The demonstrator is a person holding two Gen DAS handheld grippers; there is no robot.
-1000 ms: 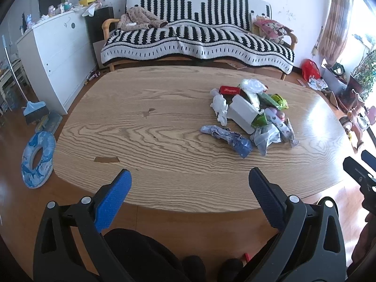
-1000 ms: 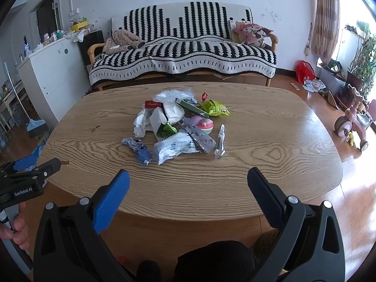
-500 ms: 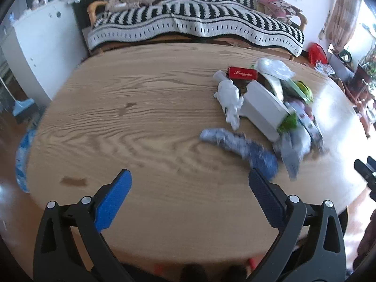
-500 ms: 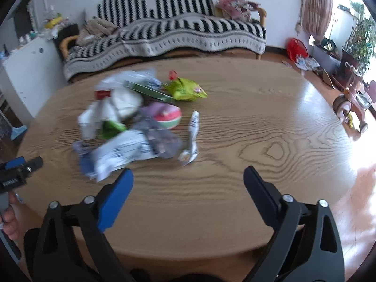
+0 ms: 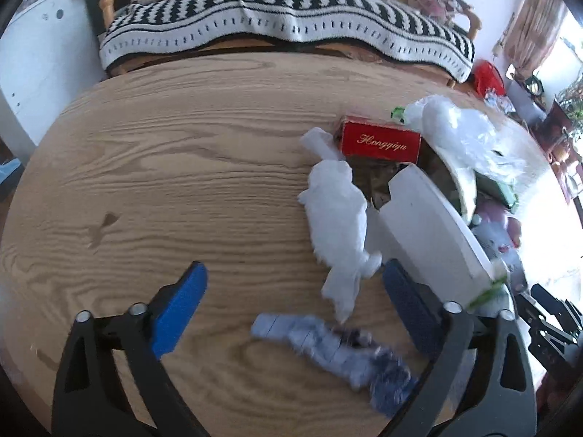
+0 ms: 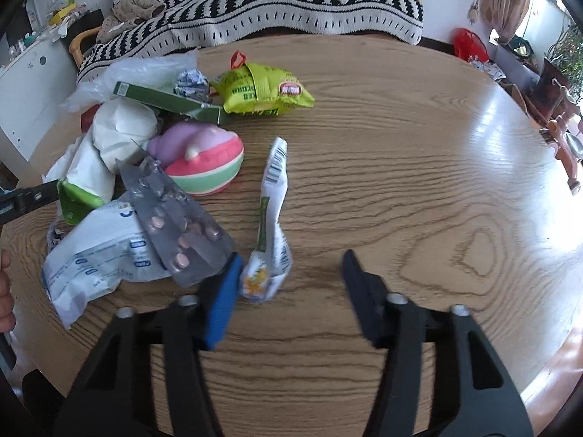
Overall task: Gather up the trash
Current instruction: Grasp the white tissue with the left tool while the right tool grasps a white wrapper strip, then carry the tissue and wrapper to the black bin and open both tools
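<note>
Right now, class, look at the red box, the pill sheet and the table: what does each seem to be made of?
The red box looks like glossy printed cardboard: flat faces, sharp edges, gold lettering. The pill sheet seems to be silvery foil, perhaps with clear plastic bubbles; pink tablets show in rows. The table looks like varnished wood: strong grain and window glare, though it could be veneer.

left wrist view: bare wooden table (image 5: 175, 167) fills the left half and centre of frame, open for a pass; the right half is blocked by crumpled white paper (image 5: 337, 215), a white box (image 5: 430, 225) and a red box (image 5: 380, 142), with a blue-grey wrapper (image 5: 335, 346) low between the pads. right wrist view: table (image 6: 437, 167) lies open across the right half, while the trash pile crowds the left, its blister pack (image 6: 175, 222) and twisted sachet (image 6: 271, 229) nearest the lower centre.
</note>
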